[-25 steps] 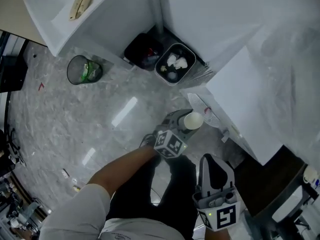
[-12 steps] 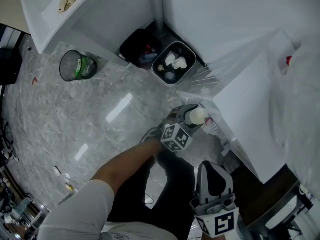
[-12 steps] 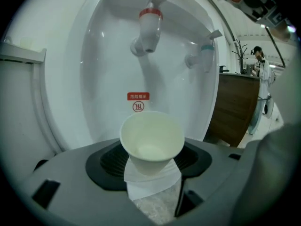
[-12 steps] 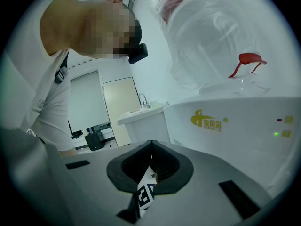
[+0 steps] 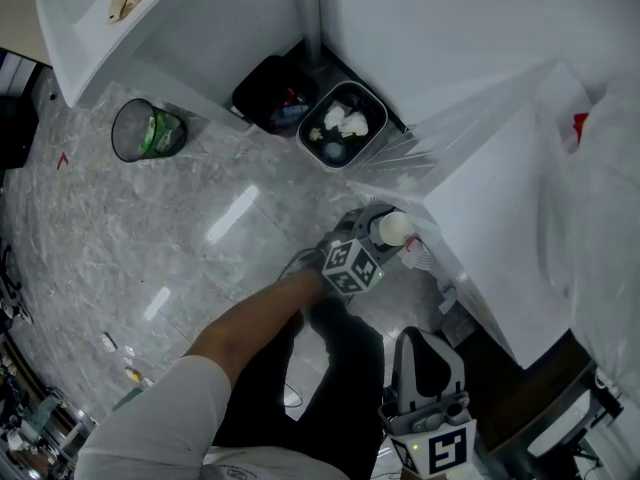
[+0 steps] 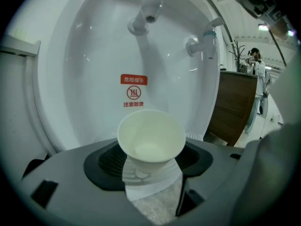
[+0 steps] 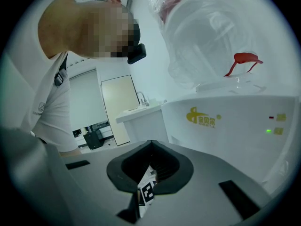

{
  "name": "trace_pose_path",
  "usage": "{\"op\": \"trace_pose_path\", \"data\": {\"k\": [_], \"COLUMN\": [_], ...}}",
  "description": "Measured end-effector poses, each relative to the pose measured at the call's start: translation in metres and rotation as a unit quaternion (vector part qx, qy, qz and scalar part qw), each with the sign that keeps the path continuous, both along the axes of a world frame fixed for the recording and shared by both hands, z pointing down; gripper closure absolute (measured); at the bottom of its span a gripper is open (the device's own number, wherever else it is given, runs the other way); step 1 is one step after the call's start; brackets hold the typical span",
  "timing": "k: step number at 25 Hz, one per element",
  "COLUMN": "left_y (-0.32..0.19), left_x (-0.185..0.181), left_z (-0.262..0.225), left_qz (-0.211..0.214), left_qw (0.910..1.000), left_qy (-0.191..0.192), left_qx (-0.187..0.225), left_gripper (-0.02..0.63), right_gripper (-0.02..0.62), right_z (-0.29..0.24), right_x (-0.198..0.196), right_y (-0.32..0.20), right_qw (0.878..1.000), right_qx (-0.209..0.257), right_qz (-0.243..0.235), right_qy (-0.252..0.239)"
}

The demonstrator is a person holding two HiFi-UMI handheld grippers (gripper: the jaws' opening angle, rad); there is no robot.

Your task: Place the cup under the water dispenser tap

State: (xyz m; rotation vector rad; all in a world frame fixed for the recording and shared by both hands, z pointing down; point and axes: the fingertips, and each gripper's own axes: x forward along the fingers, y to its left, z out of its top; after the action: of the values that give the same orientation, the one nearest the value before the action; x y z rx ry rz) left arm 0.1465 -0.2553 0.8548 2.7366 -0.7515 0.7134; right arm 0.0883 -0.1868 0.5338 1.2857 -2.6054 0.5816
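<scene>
Between the left gripper's jaws sits the paper cup. Its mouth is up and its long axis is close to upright, so the left gripper view looks down into its pale, empty bowl. The jaws clasp it low on its tapered wall and are just beginning to open; the pads appear to touch the paper at this moment.

From the cup, the red-capped tap lies at 12 o'clock, straight above the rim. The blue-capped tap lies between 1 and 2 o'clock, off to the side. The cup seems lined up under the red tap. I judge that what remains is to let go cleanly and draw the gripper back toward 6 o'clock without dragging the light cup along. No view shows whether its base rests on anything.

The alcove is glossy white moulded plastic, hollowed like a shell, with a red-and-white warning sticker at 12 o'clock between rim and taps. The cup is thin matt paper, a cut-off cone with a rolled lip, likely easy to crush or tip.

The right gripper hangs at 6 o'clock in the head view, well apart from the cup, its jaws closed together on nothing. Its view takes in the dispenser's smooth white body and the clear water bottle on top. The left hand is plainly the nearer.
</scene>
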Motion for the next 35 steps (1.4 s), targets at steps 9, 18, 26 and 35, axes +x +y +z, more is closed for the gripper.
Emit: {"op": "trace_pose_path", "data": {"k": [9,18,26,35], "left_y": [-0.003,-0.007,-0.002,0.005], "left_x": [-0.012,-0.010,-0.007,-0.028], "left_z": [-0.026,-0.021,-0.029,-0.087], "left_qz": [0.018,-0.001,0.014,0.004], "left_qw": [0.9998,1.0000,0.9998,0.9997], "left_qy": [0.005,-0.004,-0.012,-0.006], "left_qx": [0.003,0.005,0.012,0.022], "left_gripper": [0.249,0.244,0.236,0.224], "right_gripper": [0.580,0.580,0.580,0.580], "right_z": [-0.012,-0.031,-0.031,-0.057], "right_x": [-0.011,-0.015,-0.010,-0.020], "right_y": [0.007,0.014,0.019,0.026], "right_qw": [1.000,0.999,0.999,0.999], "right_qx": [-0.017,-0.032,-0.038,-0.041], "right_qz": [-0.015,-0.021,-0.025,-0.032], "right_qy": [-0.003,0.001,0.003,-0.007]}}
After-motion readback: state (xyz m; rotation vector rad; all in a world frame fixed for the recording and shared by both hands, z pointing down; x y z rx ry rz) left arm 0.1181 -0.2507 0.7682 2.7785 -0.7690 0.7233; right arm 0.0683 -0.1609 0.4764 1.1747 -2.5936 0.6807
